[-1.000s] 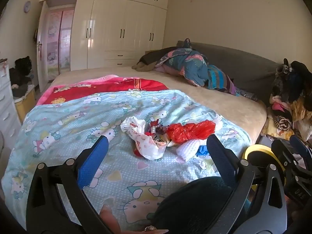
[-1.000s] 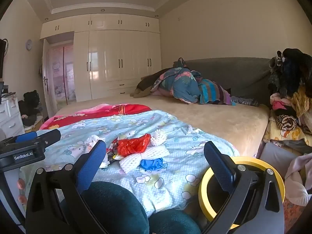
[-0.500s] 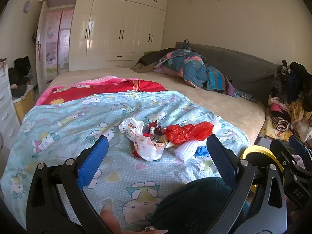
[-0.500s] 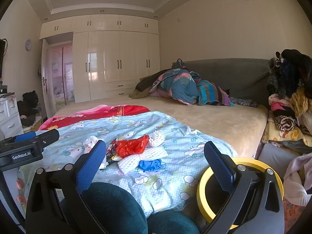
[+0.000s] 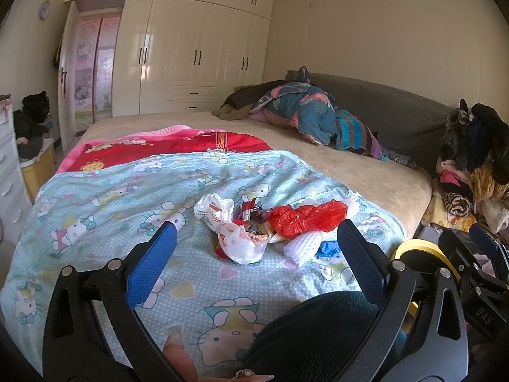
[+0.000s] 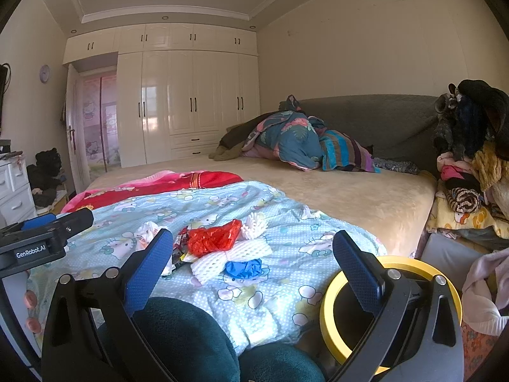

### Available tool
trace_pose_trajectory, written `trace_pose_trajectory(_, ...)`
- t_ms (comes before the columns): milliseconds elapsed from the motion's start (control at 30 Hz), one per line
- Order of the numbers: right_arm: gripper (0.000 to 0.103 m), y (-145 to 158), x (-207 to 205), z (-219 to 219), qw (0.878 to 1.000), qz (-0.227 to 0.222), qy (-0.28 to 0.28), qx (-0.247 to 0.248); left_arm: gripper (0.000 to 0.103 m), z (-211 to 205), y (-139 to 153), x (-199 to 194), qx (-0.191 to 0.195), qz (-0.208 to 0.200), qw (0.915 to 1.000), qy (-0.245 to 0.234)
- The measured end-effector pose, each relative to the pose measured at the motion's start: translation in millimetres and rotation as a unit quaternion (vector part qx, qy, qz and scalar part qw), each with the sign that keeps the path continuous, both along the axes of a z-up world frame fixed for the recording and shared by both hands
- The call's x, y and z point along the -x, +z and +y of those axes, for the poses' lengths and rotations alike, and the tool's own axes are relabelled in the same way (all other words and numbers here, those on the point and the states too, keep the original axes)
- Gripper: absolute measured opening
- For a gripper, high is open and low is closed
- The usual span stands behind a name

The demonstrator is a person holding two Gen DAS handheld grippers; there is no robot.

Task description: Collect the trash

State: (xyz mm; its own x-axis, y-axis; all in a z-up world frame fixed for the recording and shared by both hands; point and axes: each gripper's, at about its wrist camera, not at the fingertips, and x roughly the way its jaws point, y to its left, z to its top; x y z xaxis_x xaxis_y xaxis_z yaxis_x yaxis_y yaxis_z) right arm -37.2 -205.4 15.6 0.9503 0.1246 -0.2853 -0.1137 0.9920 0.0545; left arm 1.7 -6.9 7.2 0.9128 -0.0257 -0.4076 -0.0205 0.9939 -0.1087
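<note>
A heap of trash lies on the light blue cartoon-cat blanket [image 5: 105, 197] on the bed: a white printed plastic bag [image 5: 233, 238], a red plastic bag [image 5: 307, 218], white foam netting [image 5: 300, 245], a blue scrap [image 5: 327, 248] and small wrappers [image 5: 251, 211]. The right wrist view shows the red bag [image 6: 214, 238], the netting [image 6: 232, 256] and the blue scrap [image 6: 243, 267]. My left gripper [image 5: 254, 254] is open and empty, short of the heap. My right gripper [image 6: 253, 261] is open and empty, also short of it. A yellow-rimmed bin [image 6: 359, 315] stands by the bed's corner.
A red blanket [image 5: 171, 149] lies beyond the blue one. Bundled bedding [image 5: 305, 117] sits by the grey headboard [image 5: 397, 111]. Piled clothes [image 5: 470, 172] stand at the right. A white wardrobe [image 5: 191, 54] fills the far wall. White drawers [image 6: 16, 187] stand at the left.
Both grippers have tilted up slightly and drawn back a little; the trash heap sits lower and a bit smaller in both views. Nothing on the bed has moved.
</note>
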Motion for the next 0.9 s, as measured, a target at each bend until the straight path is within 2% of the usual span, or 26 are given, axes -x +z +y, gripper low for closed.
trace_pose_trajectory(900,0.098,-4.4,0.2,-1.6,1.0,0.003,-0.002,0.0,0.093,-1.3,0.7,0.8,0.002,-0.001,1.0,-0.001)
